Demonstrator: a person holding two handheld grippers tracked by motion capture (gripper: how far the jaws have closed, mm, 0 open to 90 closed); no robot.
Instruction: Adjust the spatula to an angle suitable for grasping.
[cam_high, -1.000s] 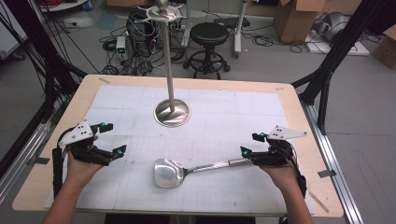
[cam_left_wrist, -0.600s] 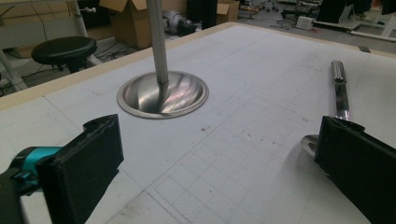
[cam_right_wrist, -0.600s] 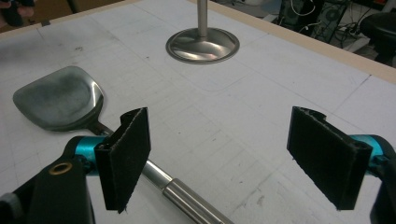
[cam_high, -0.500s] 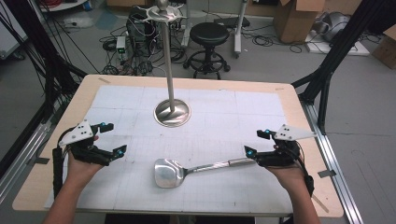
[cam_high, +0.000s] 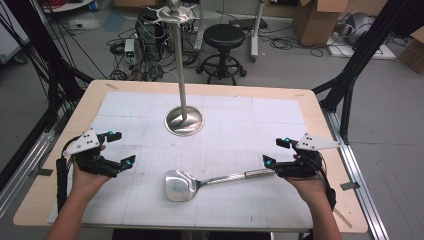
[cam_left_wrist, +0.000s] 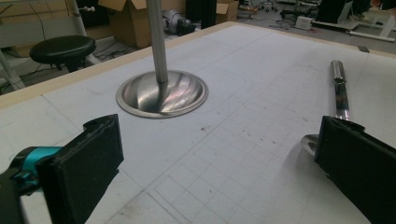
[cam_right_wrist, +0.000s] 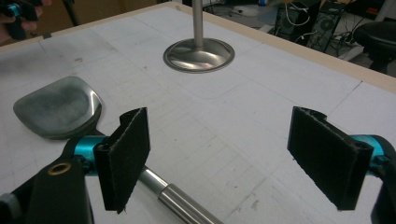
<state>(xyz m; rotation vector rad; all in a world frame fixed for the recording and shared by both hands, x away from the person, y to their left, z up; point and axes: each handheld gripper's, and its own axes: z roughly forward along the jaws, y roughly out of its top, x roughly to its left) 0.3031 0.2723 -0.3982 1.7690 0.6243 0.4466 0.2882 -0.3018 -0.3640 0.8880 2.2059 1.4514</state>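
While both claws rest low over the pale gridded table (cam_high: 280, 115), the right gripper (cam_high: 276, 152) stands spread wide, its flat matte-black pads straddling the round handle end of the polished steel spatula (cam_high: 200, 182). The spatula's broad, rounded blade lies flat, well beyond the pads and pointing toward the left gripper (cam_high: 122, 149), whose jaws are likewise spread and hold nothing. Beyond both claws stands a shiny metal stand (cam_high: 184, 120) with a domed round base and slim upright pole.

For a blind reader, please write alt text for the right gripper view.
The open right claw hovers over a metal spatula's handle, which passes under its left pad; the blade lies flat on the white gridded table. Behind stands a steel stand's round base.
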